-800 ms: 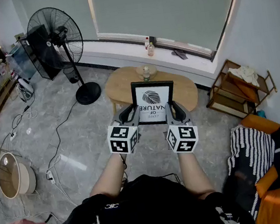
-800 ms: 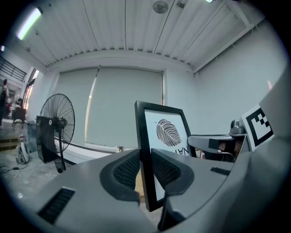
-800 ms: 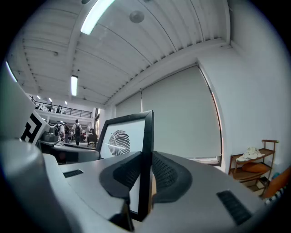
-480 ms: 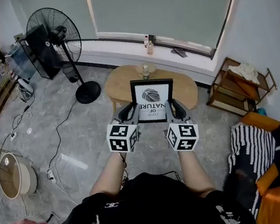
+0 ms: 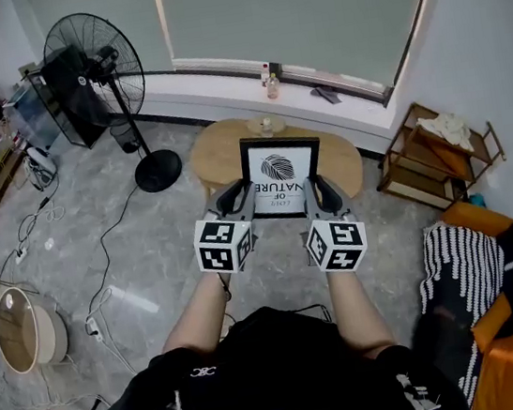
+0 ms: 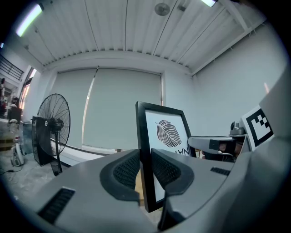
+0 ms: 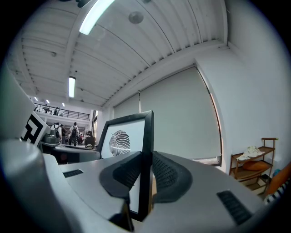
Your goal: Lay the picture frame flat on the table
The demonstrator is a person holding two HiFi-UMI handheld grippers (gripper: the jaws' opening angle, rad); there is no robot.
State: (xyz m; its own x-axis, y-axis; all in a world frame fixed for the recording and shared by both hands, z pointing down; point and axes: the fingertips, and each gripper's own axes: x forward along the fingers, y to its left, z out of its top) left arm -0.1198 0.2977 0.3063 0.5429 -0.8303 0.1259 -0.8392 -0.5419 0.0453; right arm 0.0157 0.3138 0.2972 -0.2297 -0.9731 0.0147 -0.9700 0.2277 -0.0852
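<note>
A black picture frame (image 5: 282,179) with a leaf print and lettering is held up in the air over the oval wooden table (image 5: 212,158). My left gripper (image 5: 240,198) is shut on its left edge, and my right gripper (image 5: 315,191) is shut on its right edge. In the left gripper view the frame (image 6: 160,136) stands upright between the ribbed pads (image 6: 127,169). The right gripper view shows the frame's (image 7: 125,136) black side bar clamped between the pads (image 7: 163,172). The frame faces me, its print upside down in the head view.
A small bottle (image 5: 267,124) stands at the table's far edge. A black standing fan (image 5: 95,66) is left of the table, a wooden shelf (image 5: 440,159) to the right. Cables (image 5: 61,227) trail over the grey floor. A striped cushion (image 5: 470,273) lies at right.
Both grippers have lifted the frame a little higher and farther from me. The grip on both edges is unchanged.
</note>
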